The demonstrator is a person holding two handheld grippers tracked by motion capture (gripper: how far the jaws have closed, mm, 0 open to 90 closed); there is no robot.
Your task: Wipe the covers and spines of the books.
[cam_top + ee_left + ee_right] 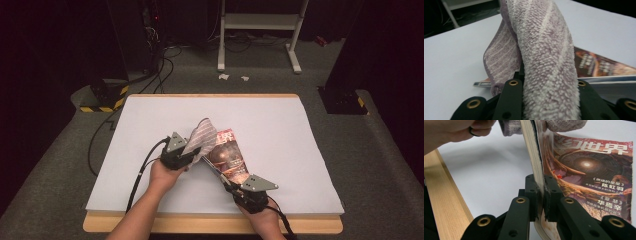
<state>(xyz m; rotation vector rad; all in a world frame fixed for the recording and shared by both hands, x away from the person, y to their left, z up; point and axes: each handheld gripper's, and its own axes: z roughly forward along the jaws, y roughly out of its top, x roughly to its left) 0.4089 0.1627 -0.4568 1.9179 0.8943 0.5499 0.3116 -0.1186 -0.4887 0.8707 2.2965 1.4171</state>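
In the high view, a striped towel (202, 137) is held over a magazine (227, 155) at table centre. In the left gripper view, the left gripper (546, 82) is clamped on towel pile. In the right gripper view, the right gripper (541, 192) is pinched on the magazine's edge (tilted up toward 12 o'clock); wiping seems barely begun.

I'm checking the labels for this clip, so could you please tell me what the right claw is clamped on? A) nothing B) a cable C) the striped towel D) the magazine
D: in the right gripper view, the right claw pinches the magazine by its edge, while the left claw holds the towel.
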